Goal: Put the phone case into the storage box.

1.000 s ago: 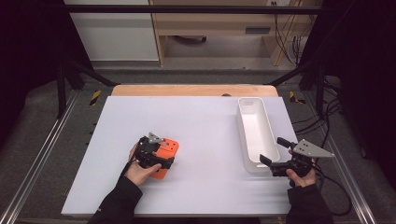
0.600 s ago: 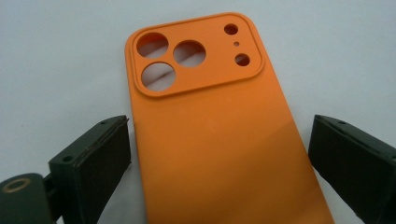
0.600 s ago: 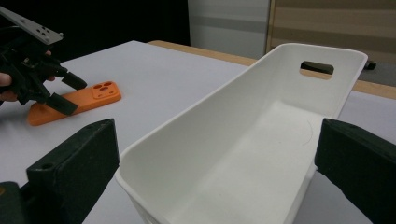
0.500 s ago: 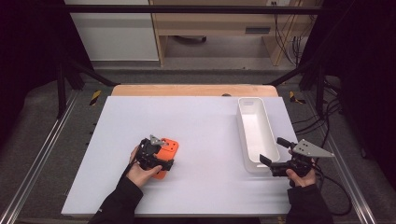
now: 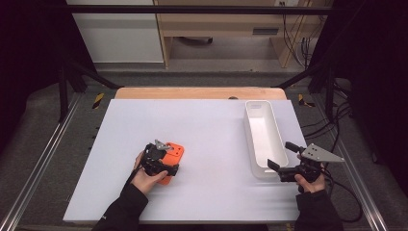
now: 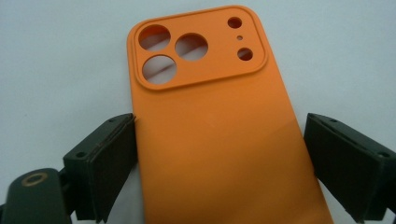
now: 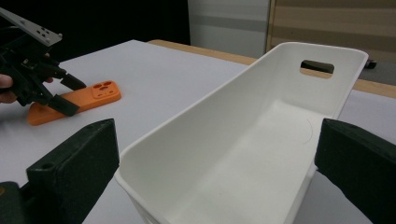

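The one orange case (image 6: 219, 135) lies flat on the surface (image 5: 207, 130) at about 7 o'clock, between the spread jaws of the left tool (image 5: 162, 162), not yet clamped or lifted. The one white bin (image 5: 263, 137) at 3 o'clock is empty. The right tool (image 5: 280, 169) waits at its near end, jaws apart, so probably everything remains: grip, carry, drop in.

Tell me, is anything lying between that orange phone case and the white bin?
Nothing visible does. The phone case sits between the open left gripper jaws, and only bare white table stretches across to the empty bin.
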Demonstrator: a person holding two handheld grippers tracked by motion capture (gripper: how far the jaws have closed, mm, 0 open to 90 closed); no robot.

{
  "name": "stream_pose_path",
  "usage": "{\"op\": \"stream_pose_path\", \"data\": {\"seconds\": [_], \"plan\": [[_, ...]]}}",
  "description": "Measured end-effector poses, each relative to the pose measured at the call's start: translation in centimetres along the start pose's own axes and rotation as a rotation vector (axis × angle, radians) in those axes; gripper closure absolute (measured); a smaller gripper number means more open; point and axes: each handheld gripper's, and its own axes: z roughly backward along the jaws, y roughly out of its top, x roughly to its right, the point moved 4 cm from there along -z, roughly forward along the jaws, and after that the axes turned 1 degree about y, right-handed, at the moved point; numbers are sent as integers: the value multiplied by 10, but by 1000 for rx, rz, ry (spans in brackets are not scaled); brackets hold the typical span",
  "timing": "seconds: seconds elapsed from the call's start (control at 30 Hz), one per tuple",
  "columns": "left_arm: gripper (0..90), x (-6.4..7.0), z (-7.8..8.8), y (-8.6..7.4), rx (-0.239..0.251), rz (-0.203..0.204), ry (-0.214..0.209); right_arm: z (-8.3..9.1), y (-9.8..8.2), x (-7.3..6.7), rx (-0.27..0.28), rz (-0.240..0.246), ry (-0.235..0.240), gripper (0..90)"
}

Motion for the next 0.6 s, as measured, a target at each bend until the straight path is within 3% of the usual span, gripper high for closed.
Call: {"op": "stream_pose_path", "data": {"seconds": [0.6], "plan": [[112,1,0,0,-10,22,10,0,0,0,-1,0,1,5]]}}
